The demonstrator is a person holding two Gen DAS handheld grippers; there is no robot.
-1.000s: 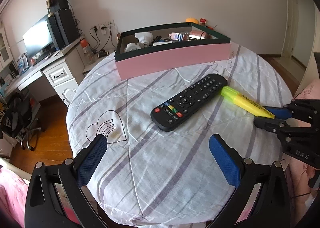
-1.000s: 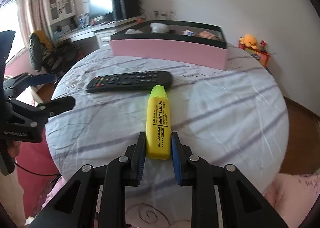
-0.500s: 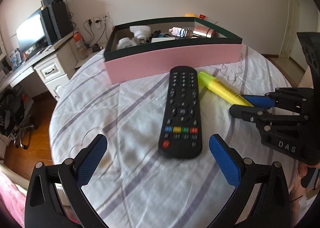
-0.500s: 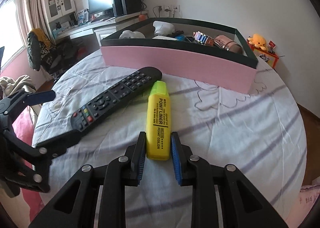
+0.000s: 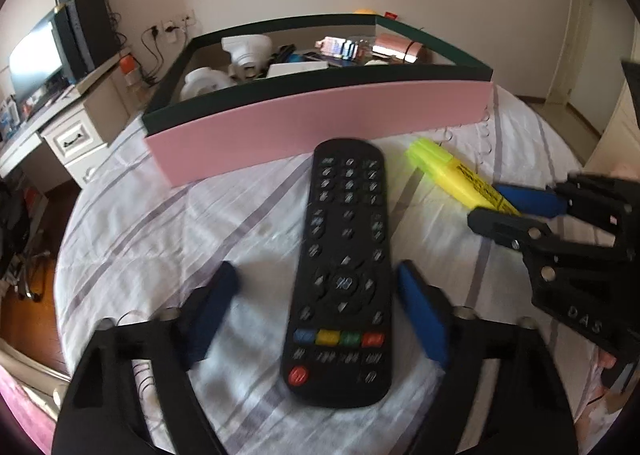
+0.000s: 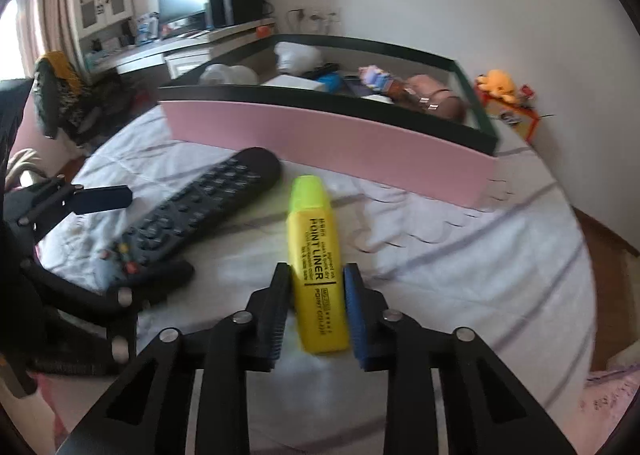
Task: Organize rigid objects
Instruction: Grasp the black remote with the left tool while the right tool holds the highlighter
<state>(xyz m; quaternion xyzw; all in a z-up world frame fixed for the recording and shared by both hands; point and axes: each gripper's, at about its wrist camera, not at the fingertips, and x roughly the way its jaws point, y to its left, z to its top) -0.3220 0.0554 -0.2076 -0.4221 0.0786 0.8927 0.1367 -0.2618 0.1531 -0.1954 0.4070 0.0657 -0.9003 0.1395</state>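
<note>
Left wrist view: our left gripper (image 5: pixel 316 303), fingers open, now straddles the black remote control (image 5: pixel 342 267); right gripper (image 6: pixel 316 299) clamps the yellow highlighter (image 6: pixel 318 263). Both await boxing.

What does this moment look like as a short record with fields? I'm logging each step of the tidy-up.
left tongs: open, straddling the remote, pads not touching it
right tongs: shut on marker
remote: flat on the cloth, buttons up, far end near the box
marker: yellow, cap toward the box
box: pink front, dark rim, already holds several items
cloth: white with stripes, covers the table
</note>
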